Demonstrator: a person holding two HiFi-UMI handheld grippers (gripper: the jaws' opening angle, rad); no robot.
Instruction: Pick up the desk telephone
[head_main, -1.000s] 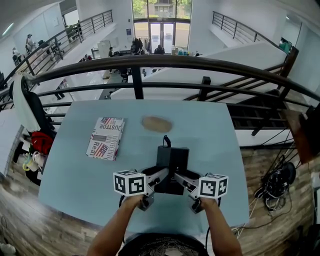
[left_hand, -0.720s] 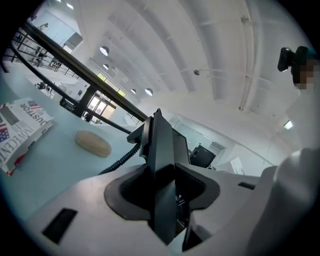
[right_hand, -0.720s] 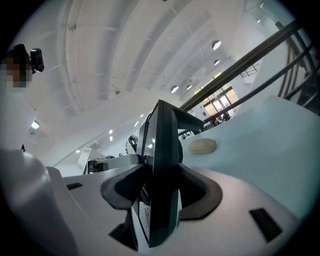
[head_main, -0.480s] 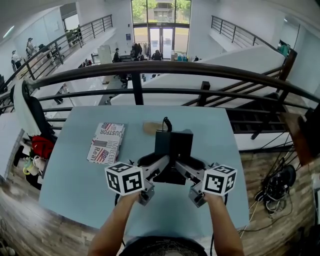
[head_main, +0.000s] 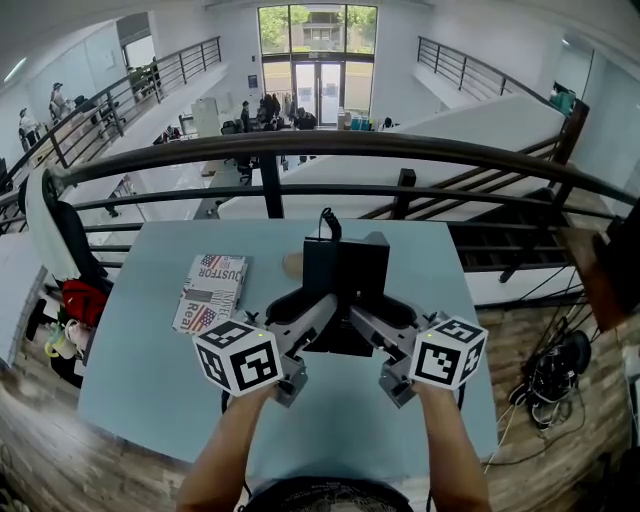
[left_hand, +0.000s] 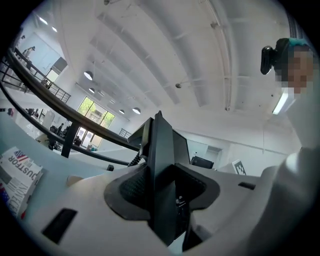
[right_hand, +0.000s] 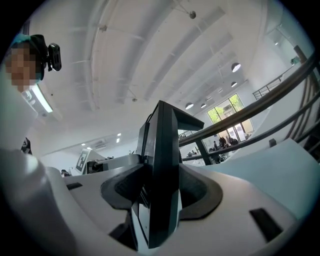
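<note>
The black desk telephone (head_main: 345, 285) hangs in the air above the pale blue table (head_main: 140, 360), its coiled cord (head_main: 326, 222) at the back. My left gripper (head_main: 312, 318) is shut on the phone's left edge (left_hand: 161, 185). My right gripper (head_main: 372, 322) is shut on its right edge (right_hand: 162, 185). In both gripper views the dark pads press on the thin black body from either side. The phone is held roughly level between the two grippers, and its underside is hidden.
A book with a flag-pattern cover (head_main: 210, 292) lies on the table to the left, also in the left gripper view (left_hand: 17, 172). A tan flat object (head_main: 292, 264) lies behind the phone. A dark railing (head_main: 300, 145) runs beyond the table's far edge. Cables (head_main: 550, 375) lie on the floor at right.
Both grippers have risen together with the telephone, which has left the table and now sits higher and larger in the head view, covering part of the tan object.
</note>
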